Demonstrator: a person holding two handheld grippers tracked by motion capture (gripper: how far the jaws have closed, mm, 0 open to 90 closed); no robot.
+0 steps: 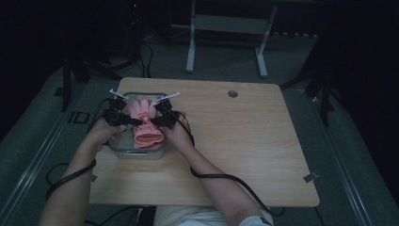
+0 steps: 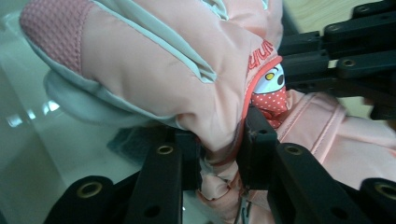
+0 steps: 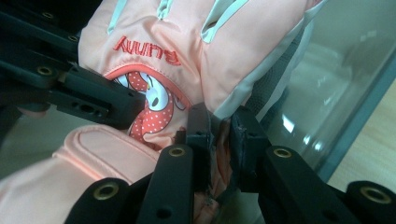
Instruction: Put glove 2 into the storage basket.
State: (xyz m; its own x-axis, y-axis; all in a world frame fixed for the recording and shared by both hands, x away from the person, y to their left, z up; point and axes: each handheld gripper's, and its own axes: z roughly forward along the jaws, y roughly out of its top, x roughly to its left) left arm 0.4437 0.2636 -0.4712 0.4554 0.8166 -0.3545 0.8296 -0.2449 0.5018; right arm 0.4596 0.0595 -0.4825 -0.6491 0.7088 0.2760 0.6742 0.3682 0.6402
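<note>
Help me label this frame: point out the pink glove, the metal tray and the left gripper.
pink glove (image 1: 143, 123), high view, its back.
metal tray (image 1: 141, 153), high view, its near rim.
left gripper (image 2: 218, 156), left gripper view, fabric pinched between its fingertips.

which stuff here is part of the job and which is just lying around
In the job:
- padded pink glove
- grey metal tray under it
- left gripper and right gripper, both pinching the glove

Lying about:
- light wooden table
- white metal frame behind it

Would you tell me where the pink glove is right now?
In the high view the glove sits over the metal tray at the table's left, pinched between the left gripper and right gripper.
</note>
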